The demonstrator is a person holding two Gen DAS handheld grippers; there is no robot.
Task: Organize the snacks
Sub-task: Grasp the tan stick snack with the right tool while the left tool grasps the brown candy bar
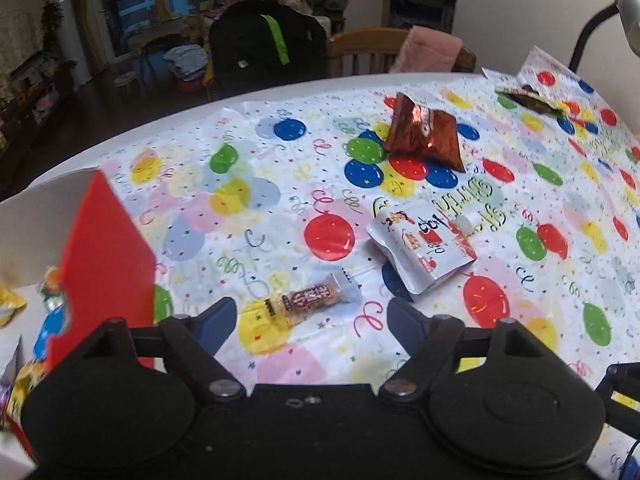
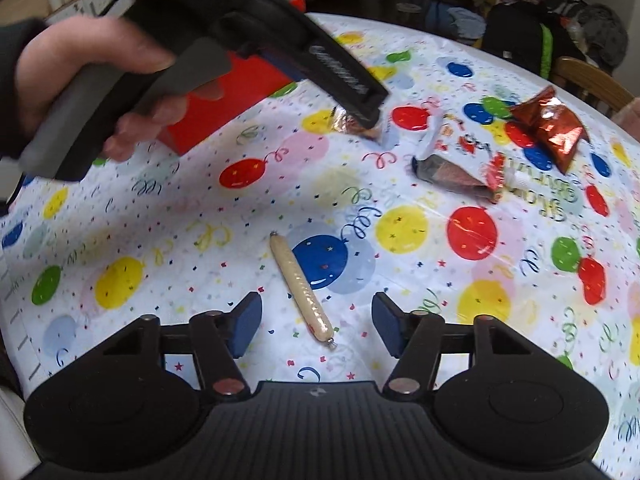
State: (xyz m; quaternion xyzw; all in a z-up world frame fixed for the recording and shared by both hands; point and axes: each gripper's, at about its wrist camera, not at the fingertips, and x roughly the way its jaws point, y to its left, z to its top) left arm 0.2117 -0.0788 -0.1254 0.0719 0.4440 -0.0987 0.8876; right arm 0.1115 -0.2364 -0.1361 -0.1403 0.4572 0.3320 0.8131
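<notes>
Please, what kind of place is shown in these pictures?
Probably a home dining area: a table under a balloon-printed party tablecloth, a wooden chair behind it, and clothes and bags piled on furniture in the room beyond.

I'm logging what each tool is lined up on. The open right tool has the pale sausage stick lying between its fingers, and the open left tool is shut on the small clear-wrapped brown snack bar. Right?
Not quite. In the left wrist view the left tool is open, and the small clear-wrapped brown snack bar lies loose on the balloon-print tablecloth between its fingers. The right tool and pale sausage stick are as you said.
</notes>
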